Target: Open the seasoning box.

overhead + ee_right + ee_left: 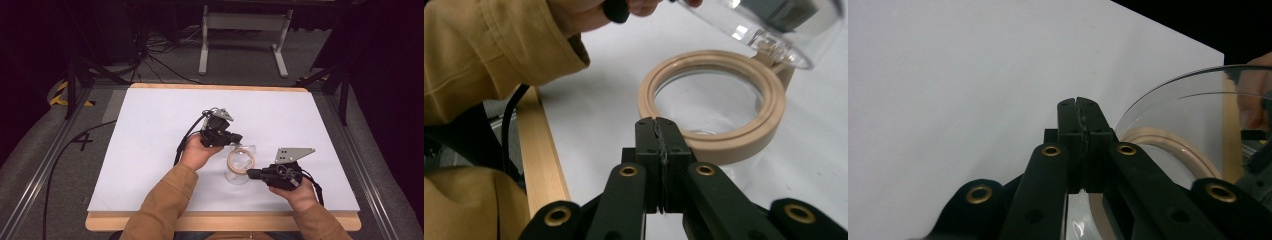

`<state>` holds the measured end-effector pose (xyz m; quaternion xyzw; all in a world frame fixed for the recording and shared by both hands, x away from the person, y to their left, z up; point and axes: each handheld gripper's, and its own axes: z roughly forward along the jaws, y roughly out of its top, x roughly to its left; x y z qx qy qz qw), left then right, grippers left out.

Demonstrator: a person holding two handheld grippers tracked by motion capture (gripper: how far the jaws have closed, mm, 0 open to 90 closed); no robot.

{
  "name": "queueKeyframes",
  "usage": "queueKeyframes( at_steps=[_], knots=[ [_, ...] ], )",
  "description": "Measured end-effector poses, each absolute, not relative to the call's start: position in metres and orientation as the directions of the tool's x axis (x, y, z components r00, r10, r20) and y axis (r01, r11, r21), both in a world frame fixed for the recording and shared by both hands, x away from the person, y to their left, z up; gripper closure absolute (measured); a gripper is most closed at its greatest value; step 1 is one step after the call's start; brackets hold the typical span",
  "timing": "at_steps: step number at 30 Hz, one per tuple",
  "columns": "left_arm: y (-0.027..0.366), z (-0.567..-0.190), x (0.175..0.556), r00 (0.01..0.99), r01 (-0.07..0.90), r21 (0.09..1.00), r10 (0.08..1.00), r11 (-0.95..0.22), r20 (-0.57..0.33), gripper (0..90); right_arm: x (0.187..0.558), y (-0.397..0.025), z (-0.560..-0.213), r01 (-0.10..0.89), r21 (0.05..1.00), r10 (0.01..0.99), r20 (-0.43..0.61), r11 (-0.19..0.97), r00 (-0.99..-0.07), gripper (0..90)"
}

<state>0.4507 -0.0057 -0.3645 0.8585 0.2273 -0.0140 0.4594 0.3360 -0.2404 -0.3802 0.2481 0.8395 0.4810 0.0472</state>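
A clear jar (237, 174) with a tan ring (729, 145) around its mouth stands on the white table top (150, 150), near the front middle. Its clear lid (769, 27) is tilted up off the ring and joins it at a tan hinge (785, 70). My left gripper (237, 138) is shut, its jaws pressed together right beside the lid's edge (1188, 107); whether they pinch the lid I cannot tell. My right gripper (250, 173) is shut too, with its tips (655, 120) against the near side of the tan ring (1168, 142).
A wooden edge (541, 160) borders the white top close to the jar. A person's tan sleeve (160, 200) reaches in from the front. A grey metal stand (245, 30) and cables lie on the floor beyond the table.
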Motion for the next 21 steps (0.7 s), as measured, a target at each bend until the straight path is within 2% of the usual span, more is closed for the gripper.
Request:
queueKeyframes(
  at_steps=[4, 14, 21],
  knots=[
    [-0.005, -0.364, 0.451, 0.898, 0.401, 0.782, 0.375, -0.478, -0.231, 89.8, 0.339, -0.243, -0.378, 0.380, 0.850, 0.480, 0.179, 0.364, -0.859, 89.4],
    [-0.004, -0.364, 0.451, 0.897, 0.403, 0.782, 0.376, -0.476, -0.233, 89.8, 0.341, -0.245, -0.367, 0.334, 0.895, 0.525, 0.140, 0.296, -0.840, 89.6],
    [0.005, -0.363, 0.450, 0.885, 0.416, 0.783, 0.405, -0.463, -0.231, 87.3, 0.342, -0.245, -0.363, 0.313, 0.905, 0.529, 0.122, 0.289, -0.840, 89.7]
  ],
)
